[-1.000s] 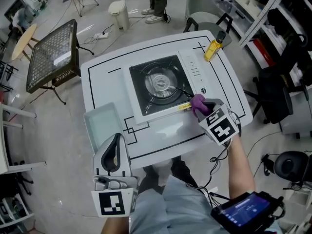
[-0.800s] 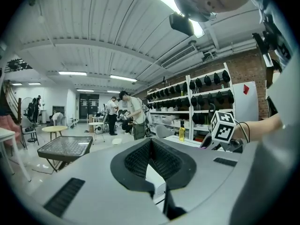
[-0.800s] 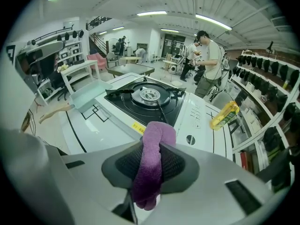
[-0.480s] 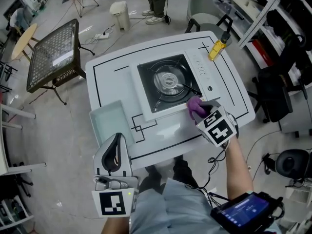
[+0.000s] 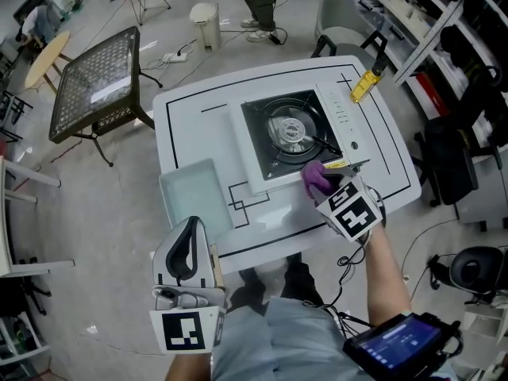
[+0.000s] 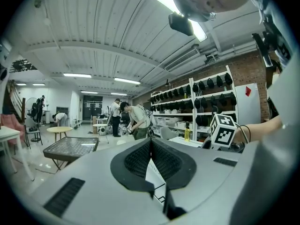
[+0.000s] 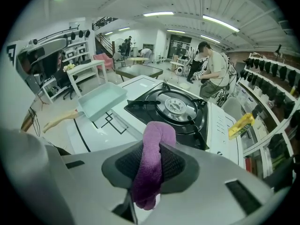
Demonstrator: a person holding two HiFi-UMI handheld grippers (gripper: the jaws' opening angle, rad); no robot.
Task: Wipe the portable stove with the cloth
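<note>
left gripper [image 5: 189, 228]: nearest of all, held short of the near edge of the table [image 5: 198, 125], well off to the near left of the portable stove [image 5: 266, 145]. Jaws closed tip to tip, nothing between them. Points roughly level across the room.

right gripper [image 5: 327, 185]: at the stove's near right corner, tipped steeply down toward it. Jaws clamped on the cloth.

cloth [image 5: 315, 176]: purple, bunched, with a fold poking out past the pads. Hangs over the stove's near edge, just beside the yellow sticker [image 5: 337, 165] on that edge. Whether it touches the stove I cannot tell.

tray [image 5: 171, 187]: pale green, shallow. On the table to the near left of the stove, apart from it.

portable stove: white casing, black top, round burner [image 5: 290, 129] in the middle under black pan supports. Control strip down its right side.

table: white top marked with black lines, carries the stove.

bottle [image 5: 363, 86]: yellow, beyond the stove's far right corner, close to the table's corner, not touching the stove.

side table [image 5: 95, 82]: dark mesh top, on the floor well to the far left of the stove.

bin [image 5: 205, 24]: pale, on the floor well beyond the stove's far side.

person [image 7: 208, 67]: standing beyond the stove's far side, head bent over something in the hands.

shelving [image 5: 444, 22]: runs along the room to the far right of the stove.
</note>
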